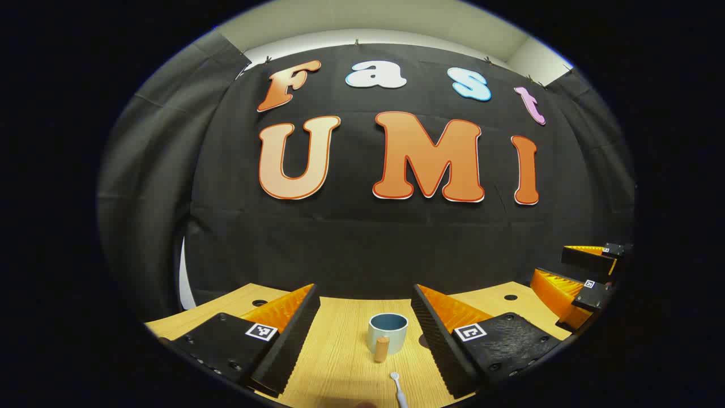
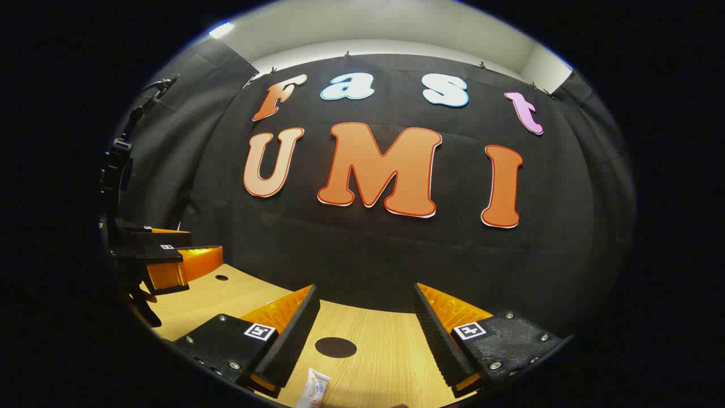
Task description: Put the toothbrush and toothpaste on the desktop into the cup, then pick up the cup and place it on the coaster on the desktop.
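Both grippers gape — cup (image 1: 388, 330), toothbrush (image 1: 398, 387), toothpaste (image 2: 314, 388) untouched.

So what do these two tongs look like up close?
Both tongs, left and right, match: two wedge-shaped fingers with ribbed inner faces, bolted black textured base plates, and a small square black-and-white marker tag on each plate.

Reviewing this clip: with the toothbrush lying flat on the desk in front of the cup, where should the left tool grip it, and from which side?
Probably on the handle just behind the head, coming down from above. The toothbrush lies flat on the desk, head pointing toward the cup, so its thin handle offers two narrow sides for the fingers to straddle. The left tool is open, with the brush between its fingers.
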A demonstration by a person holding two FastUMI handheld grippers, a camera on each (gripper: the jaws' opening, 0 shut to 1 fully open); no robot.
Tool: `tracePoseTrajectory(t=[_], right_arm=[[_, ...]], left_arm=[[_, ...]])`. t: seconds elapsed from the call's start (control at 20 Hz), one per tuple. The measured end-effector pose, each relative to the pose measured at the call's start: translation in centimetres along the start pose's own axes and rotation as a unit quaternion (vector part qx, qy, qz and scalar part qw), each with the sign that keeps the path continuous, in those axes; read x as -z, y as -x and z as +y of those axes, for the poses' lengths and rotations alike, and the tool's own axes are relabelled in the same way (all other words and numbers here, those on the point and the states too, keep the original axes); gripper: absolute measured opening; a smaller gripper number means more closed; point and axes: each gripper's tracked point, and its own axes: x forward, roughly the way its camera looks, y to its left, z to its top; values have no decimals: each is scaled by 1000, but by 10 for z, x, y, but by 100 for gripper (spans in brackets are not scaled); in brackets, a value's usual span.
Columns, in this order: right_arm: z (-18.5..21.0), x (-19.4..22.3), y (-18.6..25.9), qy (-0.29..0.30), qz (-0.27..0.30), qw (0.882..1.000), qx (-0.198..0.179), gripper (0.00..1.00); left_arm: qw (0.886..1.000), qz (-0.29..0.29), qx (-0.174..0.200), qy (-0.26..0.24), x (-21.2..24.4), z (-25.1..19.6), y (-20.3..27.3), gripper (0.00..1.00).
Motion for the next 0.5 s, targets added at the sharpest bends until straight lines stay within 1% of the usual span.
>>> tracePoseTrajectory(t=[0.05, 0.1, 0.15, 0.25, 0.3, 0.35, 0.4, 0.45, 0.5], right_arm=[[0, 0, 0, -1, 1, 1000, 1, 98], [-1, 2, 0, -1, 3, 1000, 2, 98], [-2, 4, 0, -1, 5, 1000, 3, 98], [-3, 8, 1, -2, 14, 1000, 3, 98], [-3, 10, 0, -2, 17, 1000, 3, 98], [-3, 12, 0, -2, 22, 1000, 3, 98], [-3, 14, 1, -3, 25, 1000, 2, 98], [-2, 16, 0, -4, 28, 1000, 1, 99], [-3, 18, 1, -6, 32, 999, -1, 98]], left_arm=[[1000, -2, -1, 0, 0, 0, 1, 97], [1000, -3, 0, 0, -2, -1, 0, 100], [1000, -3, 0, 1, 0, -2, 0, 97], [1000, -1, 2, 3, 0, -3, -1, 97], [1000, 0, 4, 4, -1, -4, -2, 100], [1000, 1, 4, 5, 1, -5, -1, 97], [1000, 3, 6, 6, 2, -6, -2, 100], [1000, 5, 5, 7, 5, -7, -1, 100], [1000, 8, 6, 8, 7, -7, -2, 98]])
